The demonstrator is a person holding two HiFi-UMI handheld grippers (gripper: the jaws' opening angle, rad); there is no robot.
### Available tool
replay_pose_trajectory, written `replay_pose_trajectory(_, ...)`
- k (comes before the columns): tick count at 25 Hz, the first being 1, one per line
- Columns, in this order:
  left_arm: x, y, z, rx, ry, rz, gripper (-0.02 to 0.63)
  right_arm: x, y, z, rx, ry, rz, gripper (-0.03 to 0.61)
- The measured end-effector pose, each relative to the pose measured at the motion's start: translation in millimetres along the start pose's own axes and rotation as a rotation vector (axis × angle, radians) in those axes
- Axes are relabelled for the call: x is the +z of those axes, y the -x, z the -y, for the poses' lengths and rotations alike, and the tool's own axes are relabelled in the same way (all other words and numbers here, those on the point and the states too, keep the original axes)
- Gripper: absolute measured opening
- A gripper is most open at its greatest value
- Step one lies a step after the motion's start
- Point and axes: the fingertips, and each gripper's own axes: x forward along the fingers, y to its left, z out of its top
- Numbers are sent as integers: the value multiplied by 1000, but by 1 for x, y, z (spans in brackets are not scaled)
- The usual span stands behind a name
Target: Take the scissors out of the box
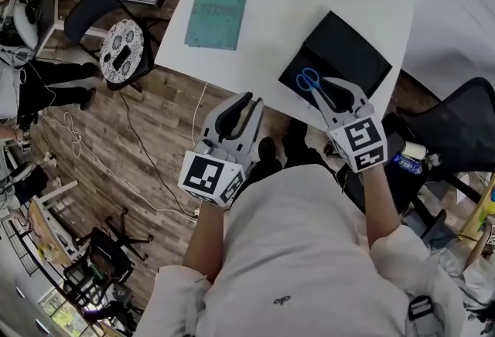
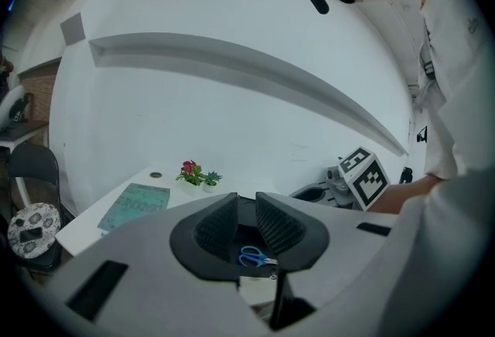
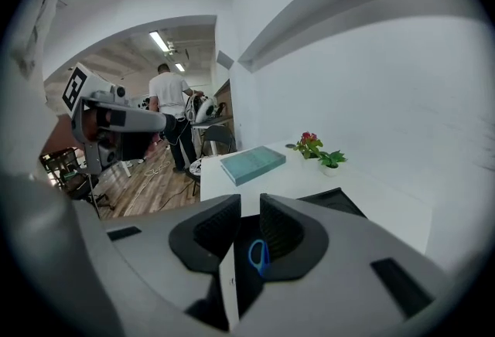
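**A:** Head view, holdings?
**B:** One scissors (image 1: pixel 311 80), inside one black box (image 1: pixel 352 49) at the tabletop's (image 1: pixel 286 22) near right corner. The right gripper (image 1: pixel 331 84) hangs over them, likely aimed for the pick. The left gripper (image 1: pixel 252 102) is off the near edge, apparently spare.
**A:** Left gripper view?
**B:** Jaws narrowly parted, empty.
**A:** Right gripper view?
**B:** Same; scissors show through the gap.

Right claw (image 3: pixel 249 205): jaws a narrow gap apart, nothing held between them.
Scissors (image 3: pixel 257 256): blue handles seen through the gap, lying in the black box (image 3: pixel 334 201).
Counter (image 3: pixel 298 176): white; teal book (image 3: pixel 252 164) and small plant (image 3: pixel 317 150) on it.
Left claw (image 3: pixel 116 119): raised at left.
Background: person (image 3: pixel 172 107) standing, back turned.
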Motion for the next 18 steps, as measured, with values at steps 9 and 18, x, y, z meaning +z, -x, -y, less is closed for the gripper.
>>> replay_pose_trajectory(9, -5, -12, 5, 49, 10, -11, 78, -35, -31, 3, 47, 23, -112, 83)
replay_pose_trajectory(18, -8, -24, 11, 73, 8, -11, 78, -70, -55, 5, 77, 18, -189, 83)
